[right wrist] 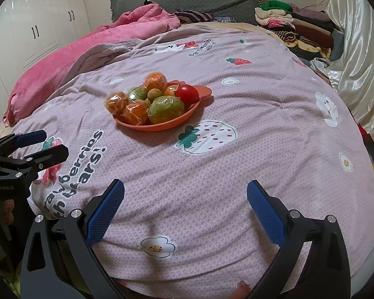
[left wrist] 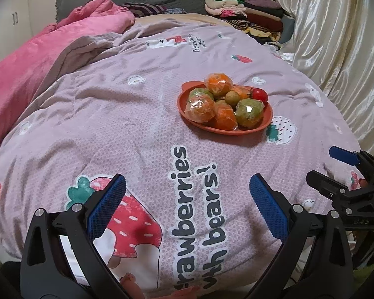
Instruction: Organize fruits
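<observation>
Right now both my tongs gape empty: left gripper, right gripper. The plate of fruit sits on the quilt ahead, between them, neither clearly nearer, I'd judge.

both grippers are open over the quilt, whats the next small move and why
Probably ease the right gripper forward toward the orange plastic plate and line its open jaws up on the red tomato. That fruit sits exposed at the plate's right edge, unwrapped, nearer the right side than the left gripper, which also hangs open and empty short of the plate.
</observation>
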Demonstrator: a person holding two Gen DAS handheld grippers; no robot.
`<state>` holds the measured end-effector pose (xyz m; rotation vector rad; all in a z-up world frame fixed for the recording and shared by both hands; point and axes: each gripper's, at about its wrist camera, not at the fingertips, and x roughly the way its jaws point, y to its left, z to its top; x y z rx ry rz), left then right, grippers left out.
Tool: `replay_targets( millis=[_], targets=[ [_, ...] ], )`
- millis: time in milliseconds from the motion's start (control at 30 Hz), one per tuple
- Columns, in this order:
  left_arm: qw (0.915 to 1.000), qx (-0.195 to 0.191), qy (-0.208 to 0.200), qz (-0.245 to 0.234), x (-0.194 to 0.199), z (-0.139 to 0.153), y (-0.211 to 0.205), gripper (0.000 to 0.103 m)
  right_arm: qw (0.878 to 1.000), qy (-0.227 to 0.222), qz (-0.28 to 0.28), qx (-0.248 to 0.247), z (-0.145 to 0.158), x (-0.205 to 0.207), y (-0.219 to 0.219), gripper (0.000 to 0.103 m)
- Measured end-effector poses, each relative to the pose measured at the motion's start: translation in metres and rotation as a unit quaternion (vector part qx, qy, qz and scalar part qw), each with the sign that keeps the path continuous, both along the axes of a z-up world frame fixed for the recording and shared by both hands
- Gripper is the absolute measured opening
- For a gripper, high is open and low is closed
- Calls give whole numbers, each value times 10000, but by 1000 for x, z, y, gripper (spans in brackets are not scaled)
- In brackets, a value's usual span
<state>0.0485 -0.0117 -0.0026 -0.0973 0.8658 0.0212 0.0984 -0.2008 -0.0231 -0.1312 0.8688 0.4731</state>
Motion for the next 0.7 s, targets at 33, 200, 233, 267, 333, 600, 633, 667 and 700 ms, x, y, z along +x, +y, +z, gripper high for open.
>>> replay_targets(
  millis=[33, 200, 233, 267, 333, 600, 633, 667, 700],
  targets=[
    [10000, 3, -8, 9, 0, 0, 0, 93, 10000, -11, -4, 8, 1, 0, 0, 98],
    [10000, -7, -5, 20, -1, 1, 0, 93, 10000, -22, 11, 24, 2, -1, -1, 98],
    [10000, -12, -10, 13, -1, 1, 0, 93, 10000, -28, 1, 16, 2, -1, -1, 98],
    [10000, -8, -14, 10, -1, 1, 0, 93, 10000, -28, -4, 17, 1, -2, -1, 98],
    [10000, -8, 1, -10, 0, 1, 0, 93, 10000, 9, -6, 8, 1, -1, -1, 98],
    [9999, 50, 88, 3, 1, -1, -2, 93, 10000, 12, -10, 12, 0, 0, -2, 98],
    [9999, 54, 103, 14, 2, -2, -2, 93, 10000, 19, -19, 4, 0, 0, -2, 98],
    [9999, 44, 115, 15, 2, -2, -1, 93, 10000, 21, -21, -6, -1, 0, -1, 98],
    [9999, 26, 128, 6, 2, -2, -1, 93, 10000, 26, -28, -22, -1, 0, -1, 98]
  ],
)
